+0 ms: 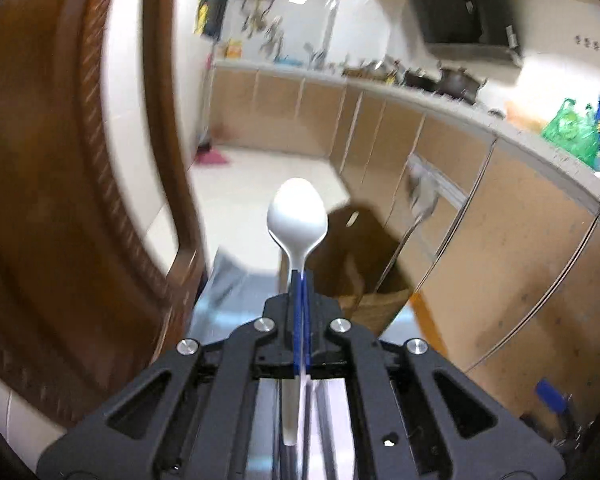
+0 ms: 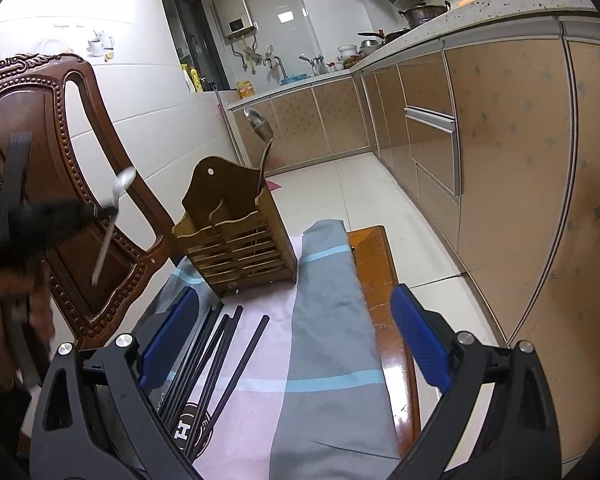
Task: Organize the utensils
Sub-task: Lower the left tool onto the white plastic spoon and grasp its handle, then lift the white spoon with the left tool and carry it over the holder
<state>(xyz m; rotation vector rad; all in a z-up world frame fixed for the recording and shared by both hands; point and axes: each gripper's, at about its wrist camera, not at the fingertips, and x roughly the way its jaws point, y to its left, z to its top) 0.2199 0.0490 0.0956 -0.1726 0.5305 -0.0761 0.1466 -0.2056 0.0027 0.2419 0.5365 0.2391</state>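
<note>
Presently, left hand-held gripper point(image 1: 299, 280): blue pads pressed together on the handle of a white spoon point(image 1: 298, 216), bowl pointing forward and up, handle end passing back between the fingers; in the right wrist view the same hand-held gripper point(image 2: 110, 212) appears blurred, raised to the left of the wooden utensil holder point(image 2: 236, 236), spoon point(image 2: 114, 216) tilted in its grip and clear of the holder. Right hand-held gripper point(image 2: 296, 344): jaws spread wide, holding nothing, low over the desk point(image 2: 374, 256), on the near side of the holder. Wooden utensil holder: upright on a striped cloth point(image 2: 324, 320), slatted front, one metal ladle point(image 2: 260, 128) standing in its right compartment. Black chopsticks point(image 2: 212, 364): a loose bundle lying on the cloth, just in front of the holder, beside the right gripper's left finger. Carved wooden chair point(image 2: 60, 152): left of the holder, behind the raised spoon.
</note>
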